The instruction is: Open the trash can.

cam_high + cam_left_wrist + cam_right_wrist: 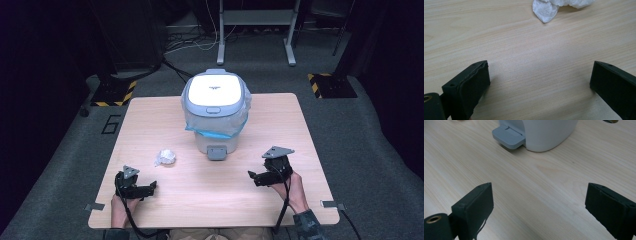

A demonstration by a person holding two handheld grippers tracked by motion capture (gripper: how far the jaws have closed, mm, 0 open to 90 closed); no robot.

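Two tongs rest low on the one wooden bench (pixel 210 195), left tongs (pixel 150 188) and right tongs (pixel 253 176), both released with jaws spread wide and nothing between them. One white bin (pixel 216 112), lid shut, lined with one clear bag (pixel 240 120), stands behind them, a small unreadable mark on its lid. One crumpled tissue (pixel 165 157) lies left of the bin, ahead of the left tongs.

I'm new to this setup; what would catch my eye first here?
The white pedal bin with its plastic liner stands mid-table, lid shut. A crumpled white paper ball lies to its left, ahead of the open left gripper. The right gripper, also open, faces the bin's pedal.
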